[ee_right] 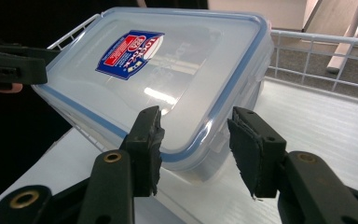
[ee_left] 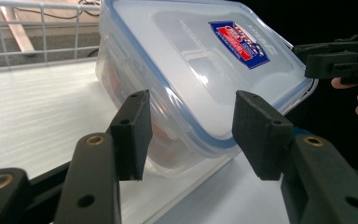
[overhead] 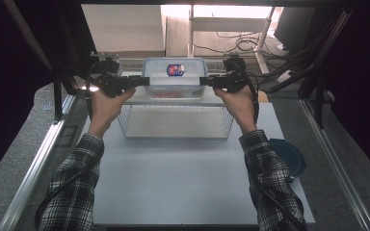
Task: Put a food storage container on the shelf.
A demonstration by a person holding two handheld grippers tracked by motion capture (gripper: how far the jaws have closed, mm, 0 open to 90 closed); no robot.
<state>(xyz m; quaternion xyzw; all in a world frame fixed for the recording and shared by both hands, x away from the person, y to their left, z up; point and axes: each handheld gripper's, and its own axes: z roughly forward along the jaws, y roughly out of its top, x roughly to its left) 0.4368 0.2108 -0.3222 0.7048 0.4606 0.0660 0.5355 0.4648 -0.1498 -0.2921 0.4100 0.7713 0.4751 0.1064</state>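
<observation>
**Clear lidded box held between two grippers atop the wire basket**

The clear plastic container [overhead: 174, 79] with a blue-rimmed lid sits on the flat white top of the wire basket [overhead: 176, 122], toward the basket's far side. A red-and-blue label [overhead: 175, 70] lies on the lid, and something reddish shows dimly through the container's wall.

The left gripper [overhead: 142, 81] comes in level at the container's left end. In the left gripper view its jaws stand partly apart, one on each side of the container's near corner [ee_left: 200, 135]; the left pad [ee_left: 133, 133] lies against or just beside the wall, the right pad [ee_left: 258, 133] stands just off the lid's rim. Whether they press on it cannot be told.

The right gripper [overhead: 206, 81] meets the container's right end the same way. In the right gripper view its jaws are partly apart around the rim's corner [ee_right: 200, 140]; the left pad [ee_right: 147, 147] overlaps the lid's edge, the right pad [ee_right: 251, 151] stands clear of the wall.

Both hands [overhead: 107, 103] hold the grippers just outside the basket's ends.
</observation>
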